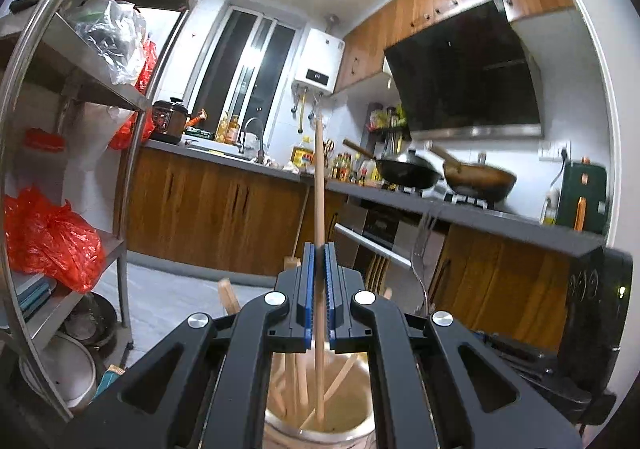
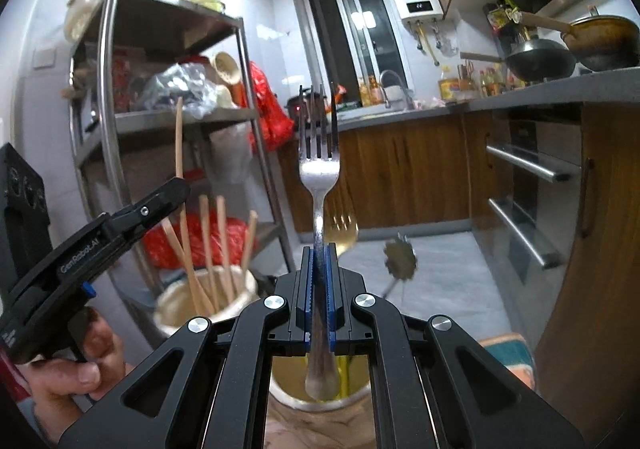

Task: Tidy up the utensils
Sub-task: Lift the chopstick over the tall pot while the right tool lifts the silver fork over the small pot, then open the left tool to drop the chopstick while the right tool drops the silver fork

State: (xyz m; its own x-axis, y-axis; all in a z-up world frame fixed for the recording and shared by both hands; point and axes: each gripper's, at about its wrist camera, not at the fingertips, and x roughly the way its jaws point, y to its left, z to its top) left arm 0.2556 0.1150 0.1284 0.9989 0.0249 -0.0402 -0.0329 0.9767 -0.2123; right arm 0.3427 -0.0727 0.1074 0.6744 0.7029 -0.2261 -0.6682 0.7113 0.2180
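Note:
My left gripper (image 1: 319,249) is shut on a wooden chopstick (image 1: 319,185) that stands upright, its lower end inside a pale utensil cup (image 1: 320,431) holding several other chopsticks. My right gripper (image 2: 319,249) is shut on a silver fork (image 2: 319,169), tines up, its handle end over a second cup (image 2: 320,401) with yellow-handled utensils. In the right wrist view the left gripper (image 2: 176,185) shows at left, gripping the chopstick (image 2: 179,137) above the chopstick cup (image 2: 204,309).
A steel shelf rack (image 2: 112,121) with red bags stands on the left. A golden fork (image 2: 342,235) and a slotted utensil (image 2: 400,259) stick up beyond the right gripper. Wooden cabinets (image 1: 224,209) and a counter with woks (image 1: 406,169) lie behind.

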